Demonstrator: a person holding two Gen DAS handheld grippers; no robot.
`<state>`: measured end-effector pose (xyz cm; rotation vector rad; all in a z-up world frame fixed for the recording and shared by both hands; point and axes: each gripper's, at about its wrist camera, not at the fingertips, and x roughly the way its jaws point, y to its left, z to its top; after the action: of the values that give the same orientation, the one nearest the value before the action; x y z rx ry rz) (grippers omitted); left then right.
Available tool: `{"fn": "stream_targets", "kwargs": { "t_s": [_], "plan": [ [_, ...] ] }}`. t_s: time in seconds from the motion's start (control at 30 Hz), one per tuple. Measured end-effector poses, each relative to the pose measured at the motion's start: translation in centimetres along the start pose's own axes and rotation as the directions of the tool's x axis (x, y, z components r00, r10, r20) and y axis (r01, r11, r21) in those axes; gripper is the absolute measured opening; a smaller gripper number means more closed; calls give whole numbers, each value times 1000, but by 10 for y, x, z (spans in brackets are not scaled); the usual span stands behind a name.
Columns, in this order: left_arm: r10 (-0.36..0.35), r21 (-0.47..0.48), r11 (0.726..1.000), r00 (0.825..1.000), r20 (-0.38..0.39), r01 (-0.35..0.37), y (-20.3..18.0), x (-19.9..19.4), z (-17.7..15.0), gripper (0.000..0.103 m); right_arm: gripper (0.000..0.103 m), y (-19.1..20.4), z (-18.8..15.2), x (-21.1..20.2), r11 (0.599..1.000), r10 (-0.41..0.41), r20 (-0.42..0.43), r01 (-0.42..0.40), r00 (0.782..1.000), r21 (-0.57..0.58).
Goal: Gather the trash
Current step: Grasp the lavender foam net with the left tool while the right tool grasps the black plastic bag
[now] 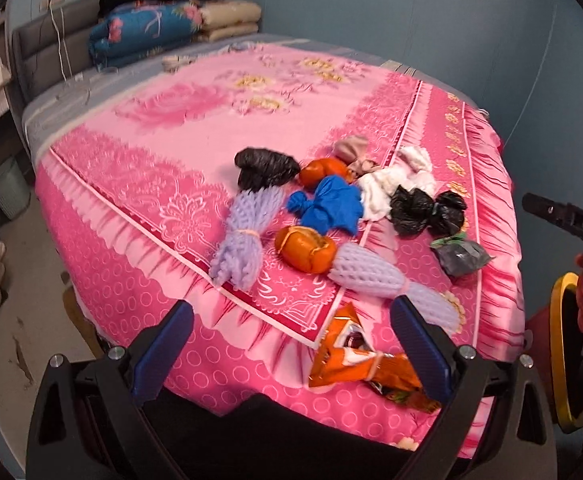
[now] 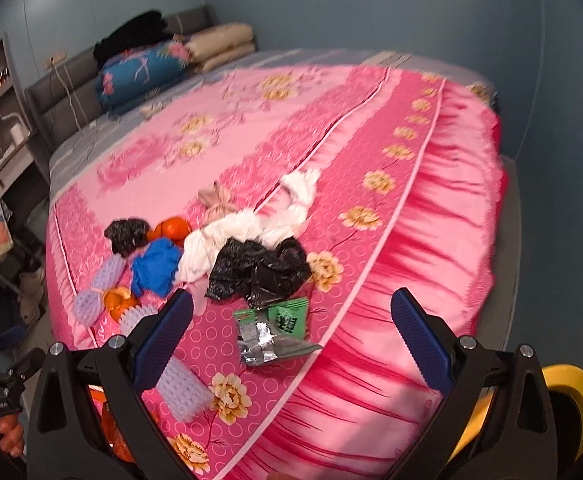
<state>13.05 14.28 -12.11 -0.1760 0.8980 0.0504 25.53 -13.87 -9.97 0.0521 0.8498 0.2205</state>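
On the near end of the bed (image 1: 163, 128), over its pink flowered cover, the trash lay in one loose cluster. You had before you:

- Foam fruit nets, lilac: two, one (image 1: 240, 232) to the left, one (image 1: 375, 270) nearer the foot edge.
- Orange peels: two, one (image 1: 305, 249) between the nets, one (image 1: 323, 172) farther back.
- Black bags, knotted: two, one (image 1: 265, 168) at the left rear, one (image 1: 427, 210) at the right.
- Blue bag (image 1: 327, 204), knotted: one, at the centre.
- White bag (image 1: 391, 178): one, strung out behind the blue.
- Beige wad (image 1: 353, 156): one, at the back, too blurred to name.
- Green-and-silver wrapper (image 2: 275, 332): one, torn open, near the right border.
- Orange snack wrapper (image 1: 367, 360): one, on the overhang at the foot of the bed.

The orange wrapper's far end was hidden behind one of your left fingers (image 1: 419, 348). In the right wrist view the nearer net was partly hidden by a finger.

Your left gripper (image 1: 291, 350) hung level over the foot edge, fingers spread wide, holding nothing, the orange wrapper lying between them. Your right gripper (image 2: 291, 338) hovered above the green-and-silver wrapper, likewise wide apart and empty.
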Motion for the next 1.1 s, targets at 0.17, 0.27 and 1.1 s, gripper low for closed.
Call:
{"fn": "stream_targets", "kwargs": {
  "t_s": [0.17,0.27,1.1],
  "plan": [
    [35,-43,998,998,-49,-37,24,35,23,95,95,12,12,54,999,-25,-107,22,994,-34],
    [57,-46,997,996,-74,-60,33,53,36,95,95,16,21,87,999,-21,-169,15,985,-32],
    [10,-77,997,983,-186,-24,52,138,46,29,53,36,26,174,997,-33,-329,9,944,-76]
  ]
}}
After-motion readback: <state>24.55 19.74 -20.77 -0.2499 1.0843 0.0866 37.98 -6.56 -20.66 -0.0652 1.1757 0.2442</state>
